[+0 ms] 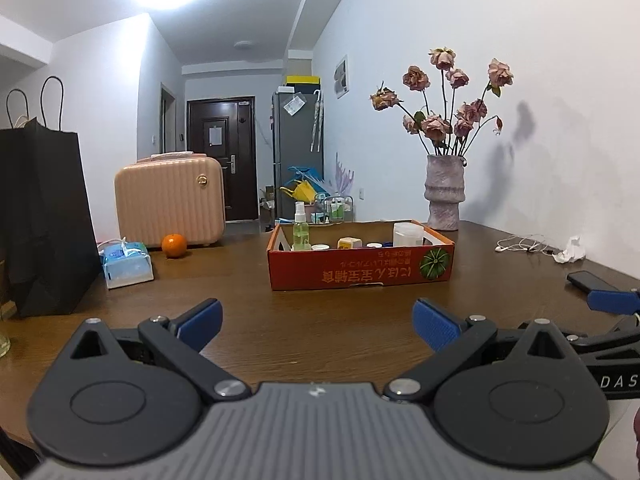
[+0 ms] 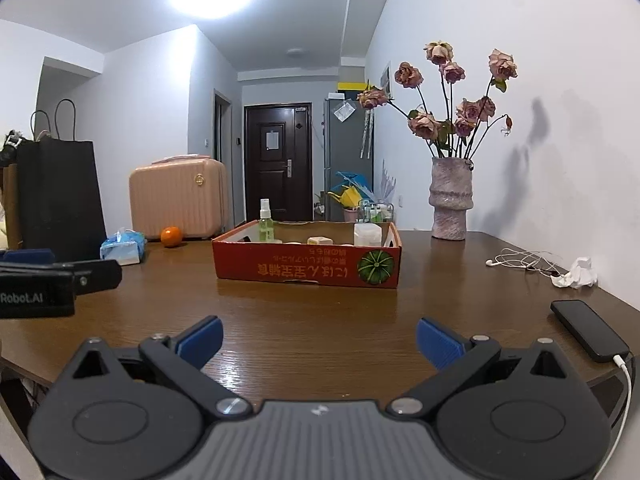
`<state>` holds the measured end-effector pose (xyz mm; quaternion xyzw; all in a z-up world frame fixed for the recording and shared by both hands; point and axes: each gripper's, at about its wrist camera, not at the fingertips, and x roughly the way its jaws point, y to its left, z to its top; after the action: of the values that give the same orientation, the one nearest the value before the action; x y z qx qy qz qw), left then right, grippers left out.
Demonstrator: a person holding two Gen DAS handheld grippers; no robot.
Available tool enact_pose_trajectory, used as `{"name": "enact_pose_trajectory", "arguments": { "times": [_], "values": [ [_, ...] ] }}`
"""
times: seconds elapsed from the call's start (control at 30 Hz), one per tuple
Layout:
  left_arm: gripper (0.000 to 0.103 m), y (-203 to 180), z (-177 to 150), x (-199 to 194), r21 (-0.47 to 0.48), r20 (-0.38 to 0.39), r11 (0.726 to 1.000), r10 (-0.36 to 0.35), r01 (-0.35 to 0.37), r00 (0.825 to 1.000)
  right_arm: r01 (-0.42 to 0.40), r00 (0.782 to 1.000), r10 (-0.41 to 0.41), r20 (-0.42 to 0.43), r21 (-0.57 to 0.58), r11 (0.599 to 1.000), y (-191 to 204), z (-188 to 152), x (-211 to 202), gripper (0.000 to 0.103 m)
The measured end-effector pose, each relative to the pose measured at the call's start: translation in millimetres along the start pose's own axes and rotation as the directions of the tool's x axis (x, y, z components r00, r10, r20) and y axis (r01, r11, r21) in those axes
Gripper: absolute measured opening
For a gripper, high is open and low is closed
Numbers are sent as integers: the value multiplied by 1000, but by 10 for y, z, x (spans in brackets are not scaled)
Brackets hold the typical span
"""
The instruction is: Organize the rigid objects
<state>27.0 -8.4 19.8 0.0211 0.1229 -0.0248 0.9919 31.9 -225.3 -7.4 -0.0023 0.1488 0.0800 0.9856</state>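
Both tongs are spread wide and hold nothing. The left tongs (image 1: 317,325) and the right tongs (image 2: 319,341) hang over the near edge of the brown surface (image 2: 320,308). The red box (image 1: 360,268) sits in the middle of the surface. In it stand a spray bottle (image 1: 301,227) and a white jar (image 1: 407,233). An orange (image 1: 174,245) lies by the far left edge.
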Motion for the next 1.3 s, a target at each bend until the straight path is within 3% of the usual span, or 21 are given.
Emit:
{"name": "enact_pose_trajectory", "arguments": {
  "times": [1.3],
  "values": [
    [103,-15,2,45,14,-12,1000,10,-10,1000,11,1000,-12,10,19,1000,-33,14,19,103]
  ]
}}
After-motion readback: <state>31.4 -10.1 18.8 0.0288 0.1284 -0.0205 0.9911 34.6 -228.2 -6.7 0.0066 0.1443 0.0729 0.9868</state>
